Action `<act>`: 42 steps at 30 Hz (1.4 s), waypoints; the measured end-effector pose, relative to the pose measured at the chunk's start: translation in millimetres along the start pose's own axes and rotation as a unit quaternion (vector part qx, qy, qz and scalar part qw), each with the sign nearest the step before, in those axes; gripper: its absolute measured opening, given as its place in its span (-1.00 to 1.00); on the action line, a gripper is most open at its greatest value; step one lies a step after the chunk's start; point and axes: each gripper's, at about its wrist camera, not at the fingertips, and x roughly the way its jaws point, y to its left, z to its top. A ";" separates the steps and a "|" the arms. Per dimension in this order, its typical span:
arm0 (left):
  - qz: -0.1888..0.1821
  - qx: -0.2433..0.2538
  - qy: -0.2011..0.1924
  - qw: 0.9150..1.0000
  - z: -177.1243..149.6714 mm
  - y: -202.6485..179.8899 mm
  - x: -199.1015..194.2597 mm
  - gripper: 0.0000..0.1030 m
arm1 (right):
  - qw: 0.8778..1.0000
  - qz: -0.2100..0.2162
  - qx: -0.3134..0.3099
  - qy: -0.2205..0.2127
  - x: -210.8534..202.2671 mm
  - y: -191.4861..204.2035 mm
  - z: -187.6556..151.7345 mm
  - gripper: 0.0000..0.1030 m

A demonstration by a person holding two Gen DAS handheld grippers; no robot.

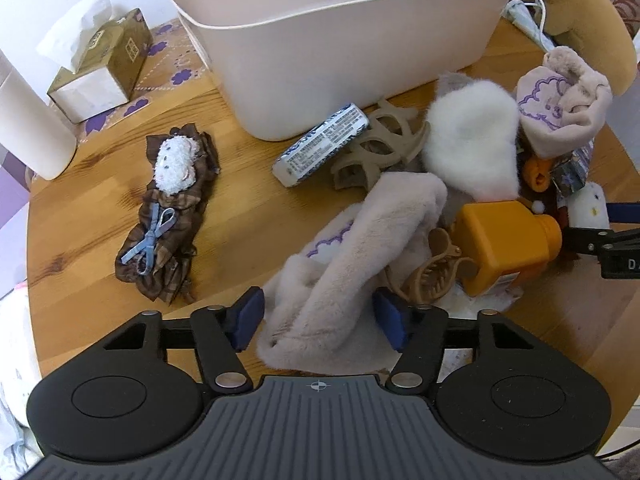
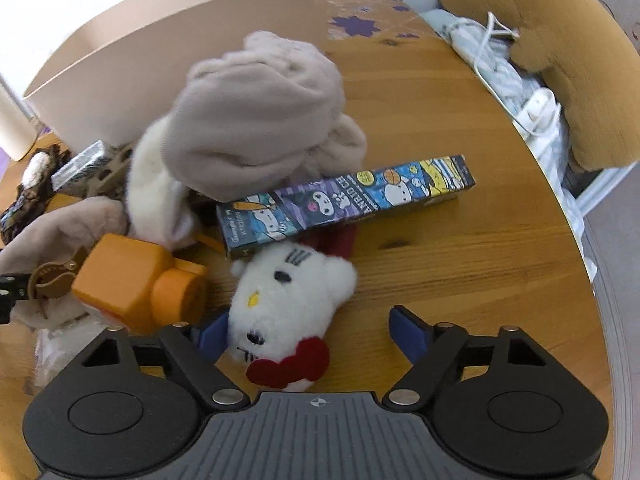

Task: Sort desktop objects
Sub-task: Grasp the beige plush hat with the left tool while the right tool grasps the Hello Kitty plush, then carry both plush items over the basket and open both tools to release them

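The left gripper [image 1: 320,316] is set astride a pink fluffy glove [image 1: 348,264] at the near edge of the pile on the wooden table [image 1: 240,232]; its pads flank the fur without visibly pressing, so it is read as released. The right gripper [image 2: 308,336] is likewise unclenched, a white cat plush [image 2: 288,300] lying against its left pad only. The beige bin [image 1: 320,72] stands behind the pile. A tan claw clip [image 1: 432,276] touching the glove could be dragged along when the glove is lifted, and the orange bottle [image 2: 136,280] beside the plush could be nudged. The bin's contents are mostly hidden, and what lies beneath the gloves cannot be made out
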 end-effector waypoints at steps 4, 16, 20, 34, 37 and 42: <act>-0.011 -0.001 -0.002 1.000 1.2 -1.1 1.6 -0.17 | 1.000 -0.006 0.001 -0.005 2.6 -5.9 1.1 0.44; 0.010 -0.007 -0.013 1.000 -3.3 -6.8 -9.2 -0.65 | 0.998 0.063 -0.006 -0.021 -16.7 -14.6 -8.2 -0.24; 0.004 -0.021 -0.022 1.000 -8.4 -3.9 -19.8 -0.66 | 0.995 0.083 -0.029 -0.035 -34.7 -6.5 -9.1 -0.25; 0.013 -0.044 -0.069 0.997 -17.7 12.5 -72.7 -0.67 | 0.989 0.117 -0.054 -0.072 -78.7 -3.1 0.9 -0.24; 0.021 -0.047 -0.080 0.995 -14.6 17.6 -83.4 -0.67 | 0.988 0.122 -0.057 -0.078 -85.1 -2.4 5.6 -0.24; 0.036 -0.040 -0.104 0.993 -11.0 21.4 -98.9 -0.67 | 0.984 0.133 -0.066 -0.099 -103.0 0.0 11.7 -0.24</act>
